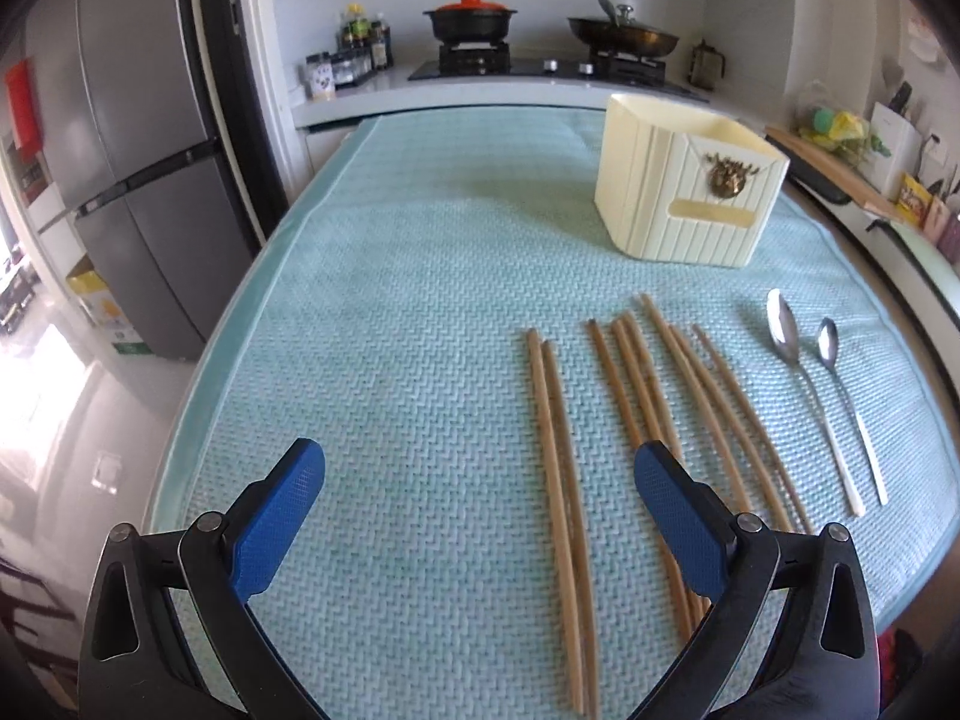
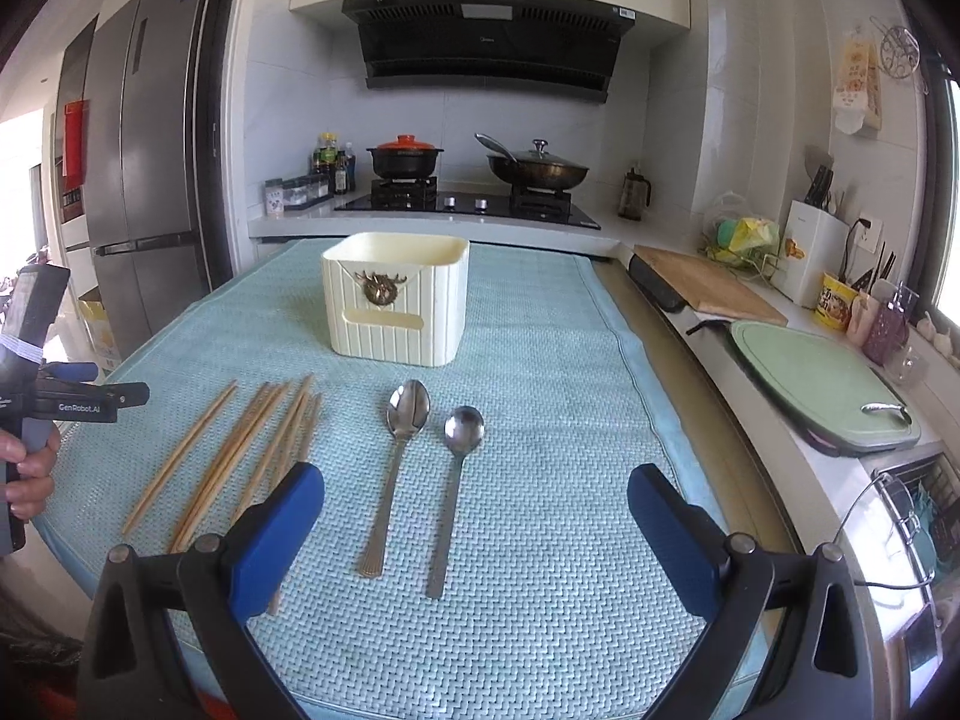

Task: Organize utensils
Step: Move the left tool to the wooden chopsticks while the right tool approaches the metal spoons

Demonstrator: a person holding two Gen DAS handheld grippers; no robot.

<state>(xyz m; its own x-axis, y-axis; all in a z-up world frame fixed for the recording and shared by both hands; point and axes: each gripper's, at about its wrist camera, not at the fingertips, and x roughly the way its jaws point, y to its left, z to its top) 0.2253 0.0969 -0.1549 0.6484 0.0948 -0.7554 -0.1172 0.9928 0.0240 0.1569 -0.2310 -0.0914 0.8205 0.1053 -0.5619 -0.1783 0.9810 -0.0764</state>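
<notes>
While both blue-padded grippers, left [image 1: 480,480] and right [image 2: 477,504], hover spread and empty, brown wooden chopsticks [image 1: 636,396] and two steel spoons [image 2: 420,462] lie near the counter's front edge, before the cream ribbed holder [image 2: 396,300].

Surface: a table covered by a pale teal woven mat [image 2: 540,324], which reaches the table's near and left edges.

Holder: a cream ribbed utensil box [image 2: 396,300] with a brass emblem on its front stands upright on the mat, open at the top.

Chopsticks: a loose spread of wooden chopsticks [image 1: 636,384] lies flat, nearer than the box and to its left.

Spoons: two metal spoons [image 2: 420,456] lie side by side just in front of the box, bowls toward it, right of the chopsticks.
</notes>
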